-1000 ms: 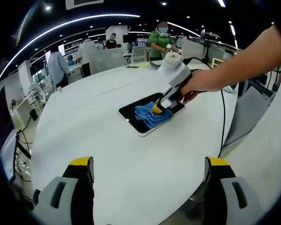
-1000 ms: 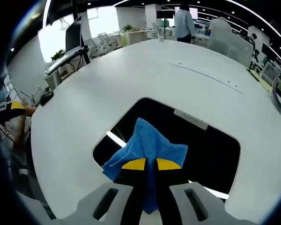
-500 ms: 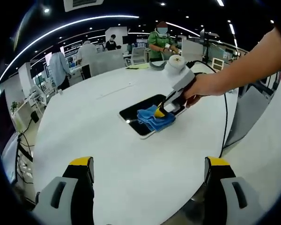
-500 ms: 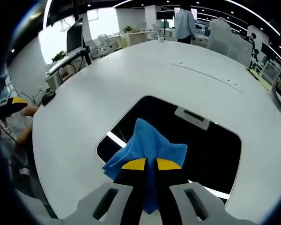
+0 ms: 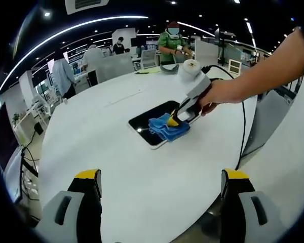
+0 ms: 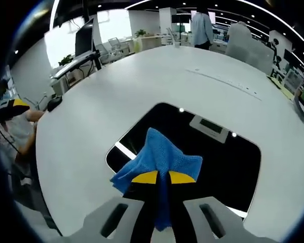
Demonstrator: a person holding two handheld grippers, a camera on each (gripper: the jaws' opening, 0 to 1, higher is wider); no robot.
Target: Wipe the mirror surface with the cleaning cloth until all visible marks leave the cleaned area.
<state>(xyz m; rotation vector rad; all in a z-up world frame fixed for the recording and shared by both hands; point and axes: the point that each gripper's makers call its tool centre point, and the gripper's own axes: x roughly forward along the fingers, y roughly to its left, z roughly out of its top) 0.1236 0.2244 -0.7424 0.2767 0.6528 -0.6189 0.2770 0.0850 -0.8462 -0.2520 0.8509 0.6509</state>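
Note:
A dark rectangular mirror (image 5: 146,123) (image 6: 228,167) lies flat on the round white table (image 5: 142,172). A blue cleaning cloth (image 5: 167,128) (image 6: 159,154) rests on the mirror's near end. My right gripper (image 6: 162,178) (image 5: 171,119) is shut on the cloth and presses it onto the glass; a person's hand (image 5: 218,93) holds it. My left gripper (image 5: 161,177) hangs open over bare table, well short of the mirror, with nothing between its yellow-tipped fingers (image 5: 88,174). The mirror reflects ceiling lights (image 6: 181,110).
The table's curved edge (image 5: 228,172) runs close on the right, with a cable (image 5: 241,126) hanging over it. Several people (image 5: 172,43) and desks stand beyond the far side. A chair (image 6: 251,50) stands at the far rim.
The right gripper slid the cloth along the mirror toward its near end, then held nearly still. The left gripper stayed open in place.

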